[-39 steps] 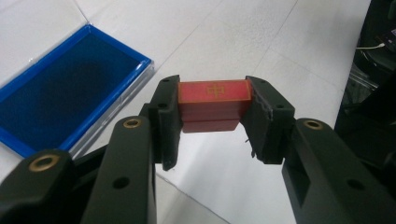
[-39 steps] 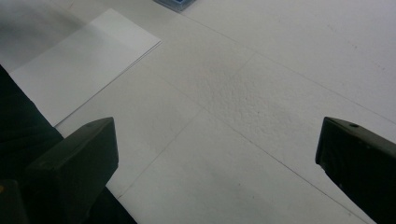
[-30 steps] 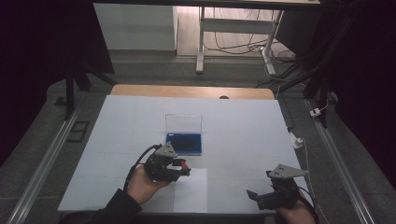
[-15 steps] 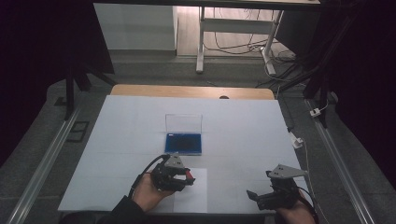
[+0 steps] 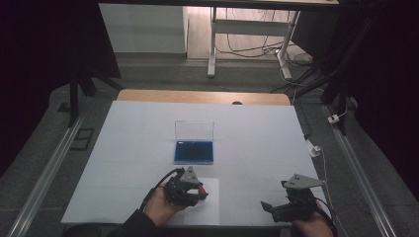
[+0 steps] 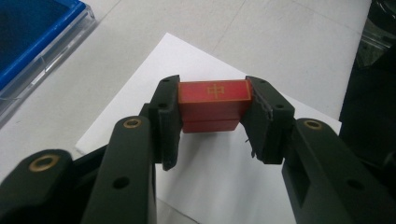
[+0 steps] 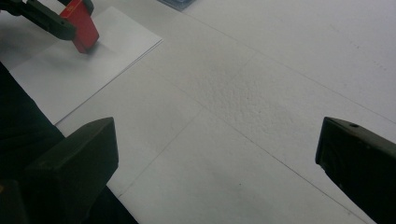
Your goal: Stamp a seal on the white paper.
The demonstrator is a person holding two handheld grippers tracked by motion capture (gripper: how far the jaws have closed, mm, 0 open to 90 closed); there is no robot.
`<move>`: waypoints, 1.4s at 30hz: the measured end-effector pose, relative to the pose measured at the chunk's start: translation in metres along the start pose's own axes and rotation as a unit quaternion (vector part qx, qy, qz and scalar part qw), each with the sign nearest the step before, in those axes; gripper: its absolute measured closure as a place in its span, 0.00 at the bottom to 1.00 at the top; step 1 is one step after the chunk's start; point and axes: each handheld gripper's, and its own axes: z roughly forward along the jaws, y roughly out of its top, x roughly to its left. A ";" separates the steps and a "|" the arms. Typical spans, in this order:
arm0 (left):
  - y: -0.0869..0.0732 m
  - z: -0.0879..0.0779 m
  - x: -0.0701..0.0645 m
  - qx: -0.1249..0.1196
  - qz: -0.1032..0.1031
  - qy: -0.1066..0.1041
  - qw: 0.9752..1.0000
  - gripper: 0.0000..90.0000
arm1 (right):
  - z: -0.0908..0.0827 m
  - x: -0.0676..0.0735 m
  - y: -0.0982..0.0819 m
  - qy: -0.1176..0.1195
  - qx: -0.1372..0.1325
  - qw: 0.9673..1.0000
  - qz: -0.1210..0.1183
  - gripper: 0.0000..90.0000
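Red block (image 6: 213, 105) with a gold character on its top face sits clamped between the pads of your left tool (image 5: 196, 189), held just over the white sheet of paper (image 5: 205, 210) near the front edge of the table (image 5: 123, 148); whether it touches the sheet you cannot tell. Beyond it, toward the middle of the table, the blue case (image 5: 193, 151) lies with its clear lid (image 5: 194, 132) standing up. Your right tool (image 5: 269, 206) hovers at the front right with its jaws spread wide apart, nothing between them.
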 end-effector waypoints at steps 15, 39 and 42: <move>-0.008 0.007 -0.005 -0.009 0.009 0.018 1.000 0.65 | 0.001 0.000 0.000 0.002 0.003 1.000 -0.002 0.00; -0.014 0.007 -0.003 -0.023 -0.010 0.008 1.000 0.65 | 0.001 0.000 0.000 0.001 0.006 1.000 -0.005 0.00; -0.015 0.007 0.001 -0.027 -0.020 -0.005 0.999 0.65 | 0.001 0.000 0.000 0.000 0.006 1.000 -0.005 0.00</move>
